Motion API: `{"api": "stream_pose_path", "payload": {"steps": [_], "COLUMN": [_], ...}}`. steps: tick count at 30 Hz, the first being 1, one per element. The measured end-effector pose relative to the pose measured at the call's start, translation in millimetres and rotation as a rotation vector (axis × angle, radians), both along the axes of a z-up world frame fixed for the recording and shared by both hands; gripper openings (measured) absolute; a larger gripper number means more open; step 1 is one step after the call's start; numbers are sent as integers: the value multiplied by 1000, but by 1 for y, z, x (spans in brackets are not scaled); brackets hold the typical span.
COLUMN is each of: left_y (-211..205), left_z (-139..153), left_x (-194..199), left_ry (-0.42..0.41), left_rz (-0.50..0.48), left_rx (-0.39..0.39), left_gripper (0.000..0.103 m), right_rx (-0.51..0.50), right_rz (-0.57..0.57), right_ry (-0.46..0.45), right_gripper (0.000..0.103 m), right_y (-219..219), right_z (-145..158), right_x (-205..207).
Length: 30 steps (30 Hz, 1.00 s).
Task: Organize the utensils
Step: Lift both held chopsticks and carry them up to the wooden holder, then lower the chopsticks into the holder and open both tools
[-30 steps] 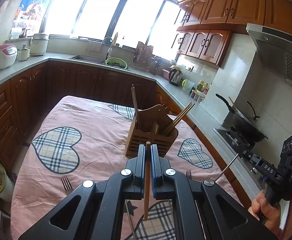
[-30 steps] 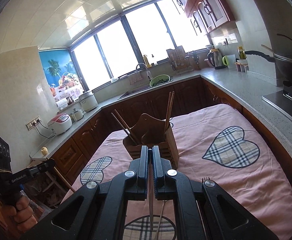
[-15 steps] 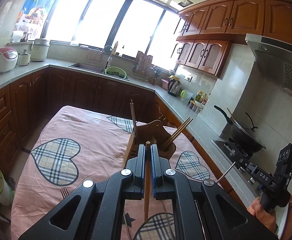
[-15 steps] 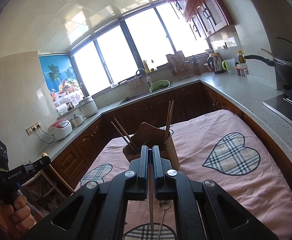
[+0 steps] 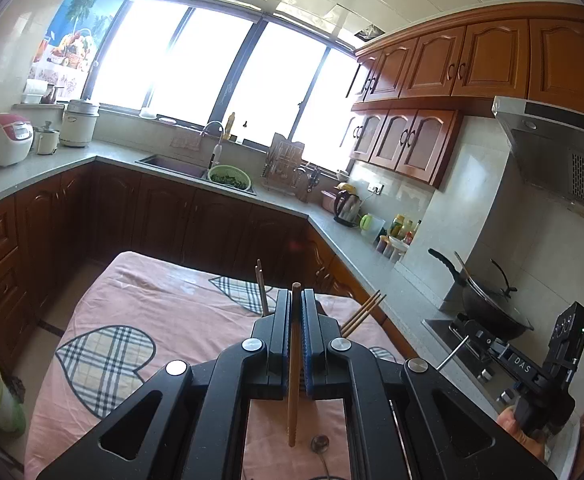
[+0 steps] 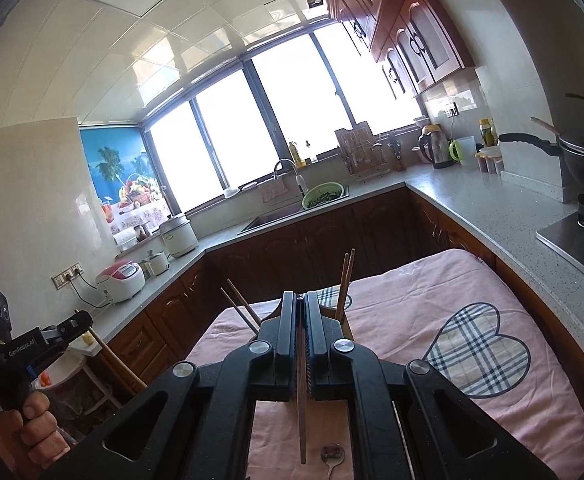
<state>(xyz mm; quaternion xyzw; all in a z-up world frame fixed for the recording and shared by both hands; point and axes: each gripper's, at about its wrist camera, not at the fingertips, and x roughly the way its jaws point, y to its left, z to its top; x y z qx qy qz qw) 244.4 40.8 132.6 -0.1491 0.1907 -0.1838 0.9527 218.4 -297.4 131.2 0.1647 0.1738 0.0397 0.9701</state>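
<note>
Left gripper: clenched on a brown wooden chopstick, which runs back between the jaws, its tip standing just above them.
Right gripper: clenched on a thin dark chopstick that passes down between the jaws toward the camera.
Holder: mostly hidden behind the jaws in both views — only chopsticks standing in it show, one pair upright, another pair leaning outward.
Table: covered by a pink cloth with plaid hearts; a spoon lies on it near the camera.
Room: a kitchen with dark lower cabinets, reddish upper cabinets, and a grey speckled counter wrapping round the table.
Window side: bright panes behind a sink and a green colander.
Counter items: rice cooker, kettle, dish rack — and a black wok on the stove under a range hood.
</note>
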Motion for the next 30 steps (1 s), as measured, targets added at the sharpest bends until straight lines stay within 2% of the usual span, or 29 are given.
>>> {"api": "stream_pose_path", "payload": {"steps": [15,21,30], "left_y": [-20,-35,-56], "left_z": [2,-27,-75], "left_x": [73,108,163], "left_ry": [-122,-132,-39], "left_rz": [27,53,80], "left_rx": [-32,-25,-30], "left_gripper": [3,3,3], "right_rx": [20,18,29], "right_rz": [-61,-98,-119], "right_ry": [-114,-130,-73], "right_gripper": [4,4,4], "right_y": [-12,-17,-20], "right_z": [31,25,-15], "right_x": [61,84,112]}}
